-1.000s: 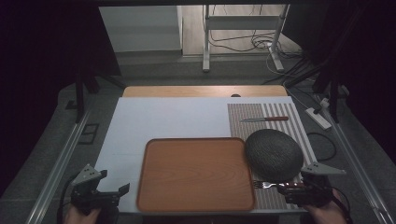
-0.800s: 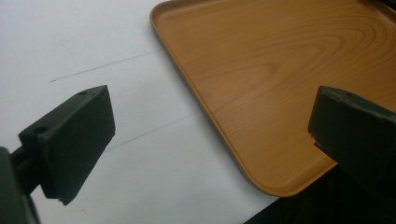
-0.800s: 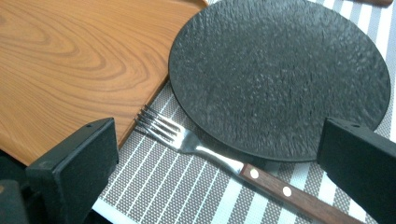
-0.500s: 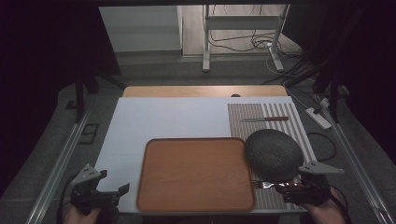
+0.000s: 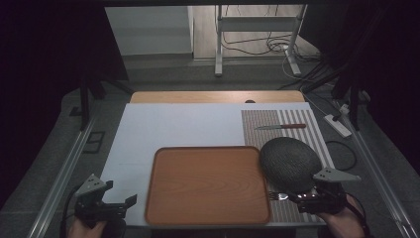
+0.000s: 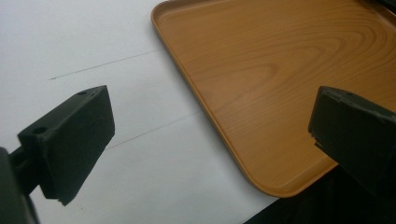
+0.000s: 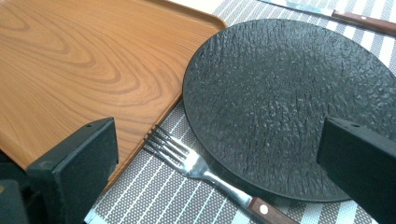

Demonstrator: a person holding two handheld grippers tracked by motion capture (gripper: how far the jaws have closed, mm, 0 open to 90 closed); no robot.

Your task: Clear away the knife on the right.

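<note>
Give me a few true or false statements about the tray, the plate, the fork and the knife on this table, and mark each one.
1. The wooden tray has nothing on it. True.
2. The fork lies on top of the black plate. False: it lies on the striped mat, beside the plate's near edge, prongs toward the tray.
3. The knife lies on the striped mat beyond the plate. True.
4. The right gripper is shut on the fork. False: its jaws stand wide open, on either side of the fork and the plate's edge.
5. The left gripper holds the tray's corner. False: its jaws are open near the tray's near left corner, gripping nothing.
</note>
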